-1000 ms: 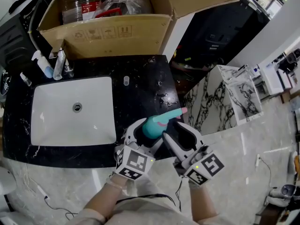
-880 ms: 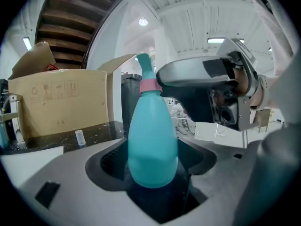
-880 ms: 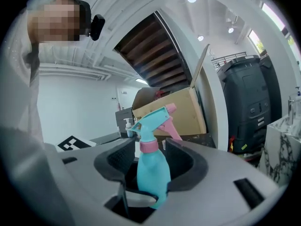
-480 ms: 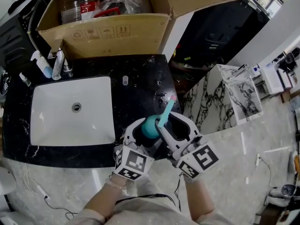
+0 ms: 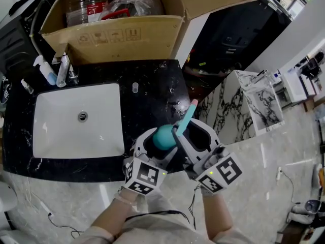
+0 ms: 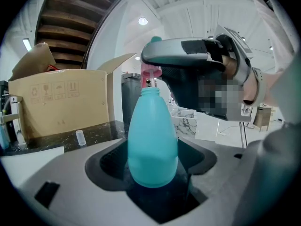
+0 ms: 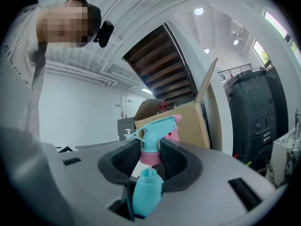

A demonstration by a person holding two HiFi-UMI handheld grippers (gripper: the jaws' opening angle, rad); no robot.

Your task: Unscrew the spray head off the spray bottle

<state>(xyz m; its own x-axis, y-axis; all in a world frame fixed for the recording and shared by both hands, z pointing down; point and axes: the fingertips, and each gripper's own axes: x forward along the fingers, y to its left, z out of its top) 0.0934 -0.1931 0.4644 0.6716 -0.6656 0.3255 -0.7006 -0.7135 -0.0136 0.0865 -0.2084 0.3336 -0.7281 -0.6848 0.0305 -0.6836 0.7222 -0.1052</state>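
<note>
Spray head [image 7: 151, 134], off the bottle [image 6: 153, 140], sits in just-tightened right tongs [image 7: 151, 162]; left tongs [image 6: 153, 169] clamp bottle.

Pale grey moulded shell on left claw [image 5: 160, 139], black padded lining inside jaws, small dark rectangular slot on upper face. Same grey shell and black lining on right claw [image 5: 192, 132]; its jaws just been closing, spray head [image 7: 155, 128] between them. Behind left claw, marker cube [image 5: 146, 177]; behind right claw, second cube [image 5: 221, 174]. Both with white faces, black square patterns, one small green light. Thin black cable [image 5: 147, 217] across light-coloured top [image 5: 152, 234]. Long light sleeves [image 5: 99, 231].
</note>
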